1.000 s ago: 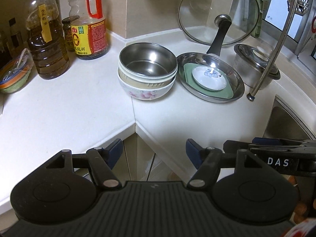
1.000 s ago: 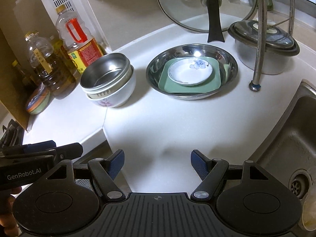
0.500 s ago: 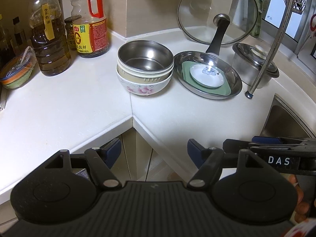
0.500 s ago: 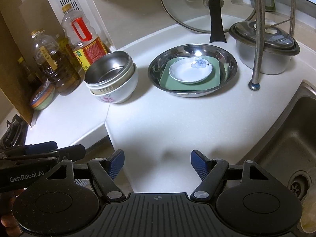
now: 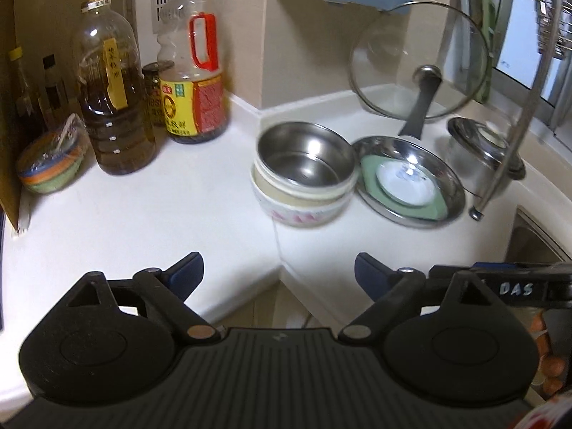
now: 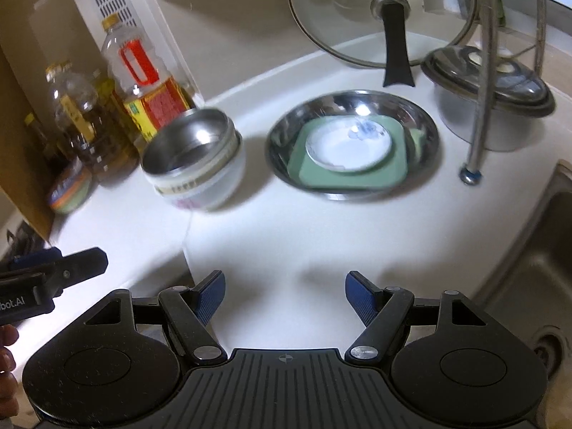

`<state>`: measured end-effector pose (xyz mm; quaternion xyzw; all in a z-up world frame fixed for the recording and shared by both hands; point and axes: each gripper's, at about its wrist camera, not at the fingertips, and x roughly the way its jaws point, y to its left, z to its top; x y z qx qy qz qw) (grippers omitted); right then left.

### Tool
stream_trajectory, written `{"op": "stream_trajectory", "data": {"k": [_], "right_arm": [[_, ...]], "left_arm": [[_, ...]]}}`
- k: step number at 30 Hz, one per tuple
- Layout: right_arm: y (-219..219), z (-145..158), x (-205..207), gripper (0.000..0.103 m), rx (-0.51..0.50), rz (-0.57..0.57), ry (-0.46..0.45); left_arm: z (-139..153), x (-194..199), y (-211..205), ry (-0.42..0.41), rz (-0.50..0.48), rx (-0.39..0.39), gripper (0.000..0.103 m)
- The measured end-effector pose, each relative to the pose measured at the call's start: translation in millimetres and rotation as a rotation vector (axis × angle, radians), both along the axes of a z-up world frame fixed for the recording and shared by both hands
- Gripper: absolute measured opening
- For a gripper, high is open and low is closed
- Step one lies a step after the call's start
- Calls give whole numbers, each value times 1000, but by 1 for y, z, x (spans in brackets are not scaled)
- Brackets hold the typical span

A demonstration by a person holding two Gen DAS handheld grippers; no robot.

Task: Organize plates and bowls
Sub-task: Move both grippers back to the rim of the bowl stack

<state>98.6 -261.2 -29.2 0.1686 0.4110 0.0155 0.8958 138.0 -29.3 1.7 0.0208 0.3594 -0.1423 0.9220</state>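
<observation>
Left wrist: my left tool point(image 5: 279, 268) hangs over the bench point(image 5: 143, 214) edge, tilted down, jaws opening wide, nothing between them. Bowls point(image 5: 304, 175) nested; plates point(image 5: 407, 182) stacked just beside them. Sorting looks done, I judge.

Right wrist: right tool point(image 6: 285, 291) wide, empty, angled down, well short of the bowls point(image 6: 195, 159) and plates point(image 6: 352, 144). Next: pull clear without nudging either stack.

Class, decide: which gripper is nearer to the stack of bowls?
Left. The left gripper sits just before the stack of bowls, jaws opening and empty; the right gripper is further right, before the steel plate.
</observation>
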Motion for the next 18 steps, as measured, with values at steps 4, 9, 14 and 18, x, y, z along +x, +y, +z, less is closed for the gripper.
{"op": "stream_trajectory", "data": {"k": [4,9,14,18], "right_arm": [[-3,11,27,74,7,-22,-38],[3,24,67,74,4,-36,-58],[16,26,108,74,24,-38,-49],[25,19,135,73,22,-53,9]], "left_arm": [[8,36,0,-15,-16,40,86],[15,83,-4,-3,-57,45,82],[11,127,-8,42,-102,49,79],[-1,156,-12,102,-153,77,74]]}}
